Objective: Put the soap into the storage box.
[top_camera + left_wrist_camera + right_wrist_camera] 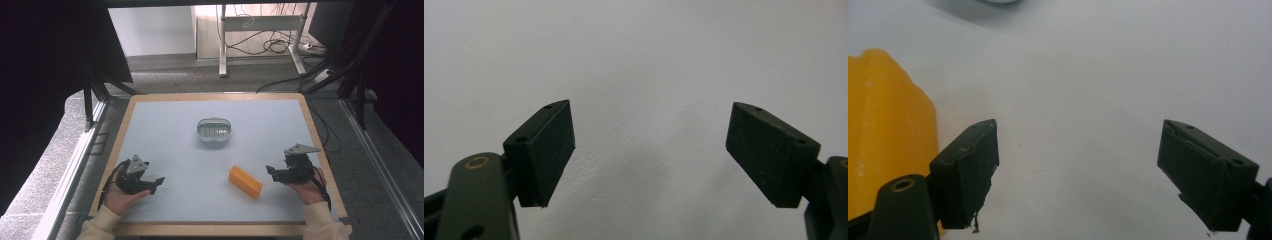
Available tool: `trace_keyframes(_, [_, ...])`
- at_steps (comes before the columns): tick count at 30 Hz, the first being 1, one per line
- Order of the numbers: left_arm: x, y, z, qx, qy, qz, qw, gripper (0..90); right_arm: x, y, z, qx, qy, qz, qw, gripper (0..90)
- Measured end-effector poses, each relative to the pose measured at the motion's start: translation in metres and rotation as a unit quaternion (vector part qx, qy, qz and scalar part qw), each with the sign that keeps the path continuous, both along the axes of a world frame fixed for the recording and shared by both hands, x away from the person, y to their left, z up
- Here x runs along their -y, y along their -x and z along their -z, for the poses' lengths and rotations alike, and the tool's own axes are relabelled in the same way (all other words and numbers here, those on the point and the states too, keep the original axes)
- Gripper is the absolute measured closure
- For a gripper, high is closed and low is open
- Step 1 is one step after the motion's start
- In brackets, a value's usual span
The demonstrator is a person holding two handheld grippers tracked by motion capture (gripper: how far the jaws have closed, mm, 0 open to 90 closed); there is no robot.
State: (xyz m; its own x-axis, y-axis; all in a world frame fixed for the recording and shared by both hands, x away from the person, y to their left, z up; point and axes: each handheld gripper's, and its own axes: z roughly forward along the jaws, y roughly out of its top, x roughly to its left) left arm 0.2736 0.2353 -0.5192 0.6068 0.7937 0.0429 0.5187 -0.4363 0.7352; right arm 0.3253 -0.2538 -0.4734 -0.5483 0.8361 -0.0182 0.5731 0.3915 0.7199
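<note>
Both grippers rested low on the bench [165, 120], jaws wide apart and empty. An orange block [245, 181] lay just beside the right gripper [271, 171]; a basket [215, 129] beyond. A skewed grab could push the block away.

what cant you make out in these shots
- Orange block: right gripper view, cut off by the left edge and partly behind the right gripper's near jaw.
- Grey basket: high view, too small to tell its contents; in the right gripper view, cut off by the top edge.
- Left gripper: its own view gives bare table, no target.
</note>
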Motion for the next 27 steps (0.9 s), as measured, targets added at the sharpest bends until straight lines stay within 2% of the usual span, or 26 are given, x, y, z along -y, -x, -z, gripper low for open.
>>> trace_keyframes(1, [0.0, 0.0, 0.0, 0.001, 0.001, -0.001, 1.0, 19.8, -0.001, 0.0, -0.002, -0.001, 0.0, -0.003, 1.0, 17.9])
trace_keyframes(2, [-0.001, 0.0, -0.001, 0.001, 0.019, -0.002, 0.9998, 20.0, -0.003, 0.0, -0.003, -0.001, 0.001, -0.009, 1.0, 18.7])
trace_keyframes(3, [-0.001, 0.0, -0.002, 0.0, 0.026, -0.003, 0.9997, 20.0, -0.004, 0.001, -0.003, -0.004, 0.001, -0.012, 0.9999, 19.4])
trace_keyframes(6, [-0.002, 0.0, -0.003, 0.004, 0.022, -0.009, 0.9997, 20.2, -0.006, 0.001, -0.004, -0.005, 0.0, -0.019, 0.9998, 20.0])
trace_keyframes(13, [-0.002, -0.002, 0.002, -0.008, 0.008, -0.013, 0.9999, 20.2, -0.011, 0.003, -0.014, -0.008, -0.004, -0.04, 0.9991, 23.4])
trace_keyframes(27, [-0.003, -0.003, 0.003, -0.022, 0.008, -0.014, 0.9996, 19.4, -0.028, 0.006, -0.026, -0.003, -0.003, -0.073, 0.9973, 25.1])
